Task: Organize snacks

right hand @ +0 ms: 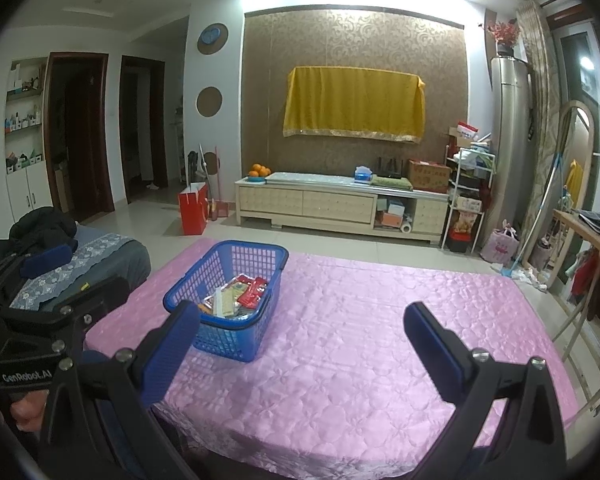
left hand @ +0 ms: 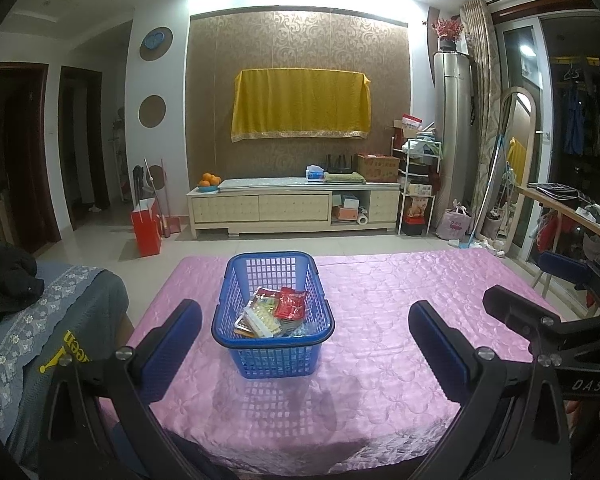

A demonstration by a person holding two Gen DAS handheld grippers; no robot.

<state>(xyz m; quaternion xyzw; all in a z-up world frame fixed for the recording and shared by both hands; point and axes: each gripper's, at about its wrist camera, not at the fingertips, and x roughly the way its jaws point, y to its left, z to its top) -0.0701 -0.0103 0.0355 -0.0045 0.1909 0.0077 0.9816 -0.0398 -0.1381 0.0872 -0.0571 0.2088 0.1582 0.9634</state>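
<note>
A blue plastic basket [left hand: 273, 316] stands on a table covered with a pink quilted cloth [left hand: 380, 300], toward its left half, and holds the snacks: a red packet [left hand: 290, 305] lies on top, tilted, beside a yellowish flat pack [left hand: 265, 319] and other wrappers too jumbled to tell apart. The left gripper [left hand: 305, 332] hovers above the near edge of the table with its jaws spread wide and nothing between them; the basket sits between its blue-padded fingers [left hand: 172, 344] in the left wrist view, untouched. The right gripper [right hand: 300, 334] is held just to the right, jaws equally wide and empty, over bare cloth, with the basket near its left finger. Beyond the table a pale cabinet [right hand: 332, 204] stands against the wall under a yellow drape [right hand: 354, 102]
</note>
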